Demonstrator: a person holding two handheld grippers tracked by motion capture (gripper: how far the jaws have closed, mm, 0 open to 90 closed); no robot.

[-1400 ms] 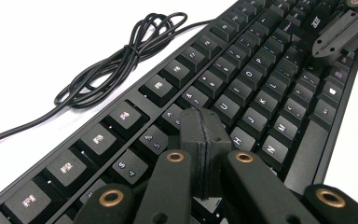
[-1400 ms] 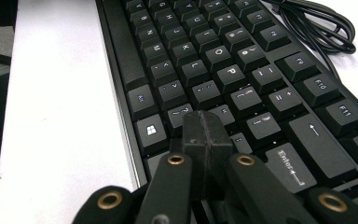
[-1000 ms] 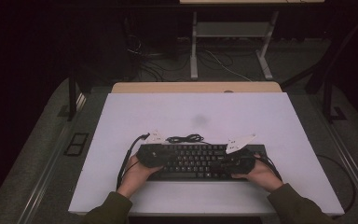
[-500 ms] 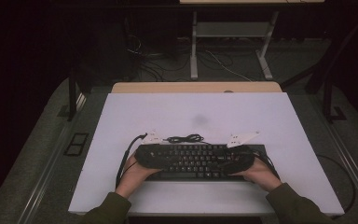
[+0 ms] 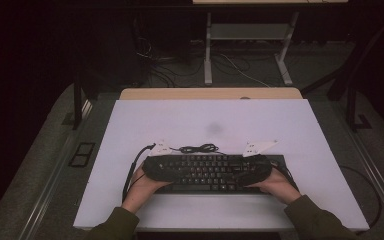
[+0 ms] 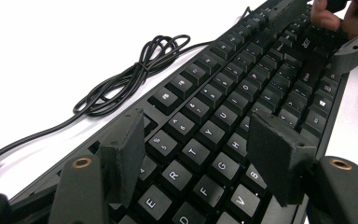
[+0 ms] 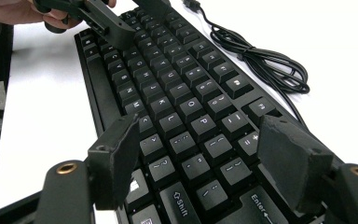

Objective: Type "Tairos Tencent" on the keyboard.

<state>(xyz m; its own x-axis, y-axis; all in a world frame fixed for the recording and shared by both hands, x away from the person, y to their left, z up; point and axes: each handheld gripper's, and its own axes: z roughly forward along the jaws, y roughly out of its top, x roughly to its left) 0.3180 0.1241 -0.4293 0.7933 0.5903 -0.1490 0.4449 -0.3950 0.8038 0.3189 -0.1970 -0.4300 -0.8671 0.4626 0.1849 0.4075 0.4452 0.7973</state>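
Black keyboard [image 5: 207,172] on white table [image 5: 210,125], keys lettered E, R, T, Shift, Enter, left gripper [image 6: 200,154] and right gripper [image 7: 200,154] jaws apart, just opened, astride its ends, coiled cable [image 5: 198,148] beside.

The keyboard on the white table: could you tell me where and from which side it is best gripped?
Grip the keyboard at its two short ends, left gripper from the left, right gripper from the right. It is long, flat and rigid, so end grips should keep it level. Avoid the far edge, where the coiled cable lies.
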